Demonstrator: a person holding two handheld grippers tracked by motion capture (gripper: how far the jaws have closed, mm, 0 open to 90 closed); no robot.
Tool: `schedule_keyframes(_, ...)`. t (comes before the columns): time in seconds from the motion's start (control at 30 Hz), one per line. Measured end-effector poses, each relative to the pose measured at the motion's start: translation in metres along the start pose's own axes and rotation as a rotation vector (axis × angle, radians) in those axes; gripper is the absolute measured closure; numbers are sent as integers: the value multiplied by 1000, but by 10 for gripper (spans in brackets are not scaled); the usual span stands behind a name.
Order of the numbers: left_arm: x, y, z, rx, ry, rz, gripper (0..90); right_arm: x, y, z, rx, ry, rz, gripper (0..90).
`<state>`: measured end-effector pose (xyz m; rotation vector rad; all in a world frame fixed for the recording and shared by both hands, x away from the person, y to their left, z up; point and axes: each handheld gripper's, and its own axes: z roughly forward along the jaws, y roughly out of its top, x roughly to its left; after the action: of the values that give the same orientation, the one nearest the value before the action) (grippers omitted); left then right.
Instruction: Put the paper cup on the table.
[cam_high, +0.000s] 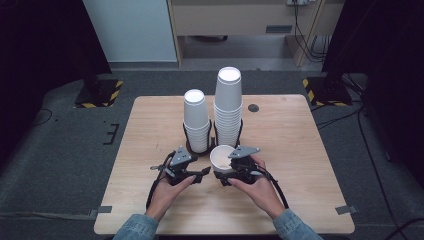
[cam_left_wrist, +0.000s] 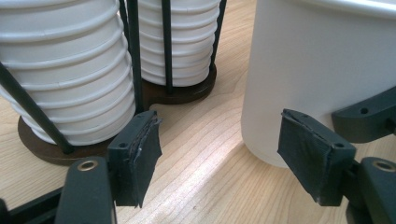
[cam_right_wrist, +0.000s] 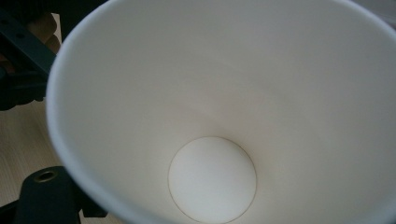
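Left gripper (cam_left_wrist: 219, 154) fingers parted, empty; right gripper (cam_high: 235, 170) fingers around cup (cam_right_wrist: 219, 107), inside bare.

**One paper cup out of the stacks**

A white paper cup (cam_high: 221, 158) is standing upright, mouth up and empty, on the wooden table (cam_high: 300, 150), just in front of two racked stacks of upturned white cups (cam_high: 196, 122).

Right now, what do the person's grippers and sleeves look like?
Both the left gripper and the right gripper are black, each topped by a grey three-cornered plate and trailing a black cable. The left gripper's pads are wrapped in dark tape. The sleeves are blue denim.
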<state>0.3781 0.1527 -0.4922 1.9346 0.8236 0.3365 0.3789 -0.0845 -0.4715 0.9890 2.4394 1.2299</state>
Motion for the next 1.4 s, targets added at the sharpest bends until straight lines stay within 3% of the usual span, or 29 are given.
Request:
schedule_keyframes(0.67, 4, -3, 2, 42, 26, -25, 192, -13, -2, -6, -6, -43, 28, 156)
schedule_keyframes(1.4, 7, -5, 3, 76, 25, -38, 146, -46, -6, -30, -50, -125, 93, 155)
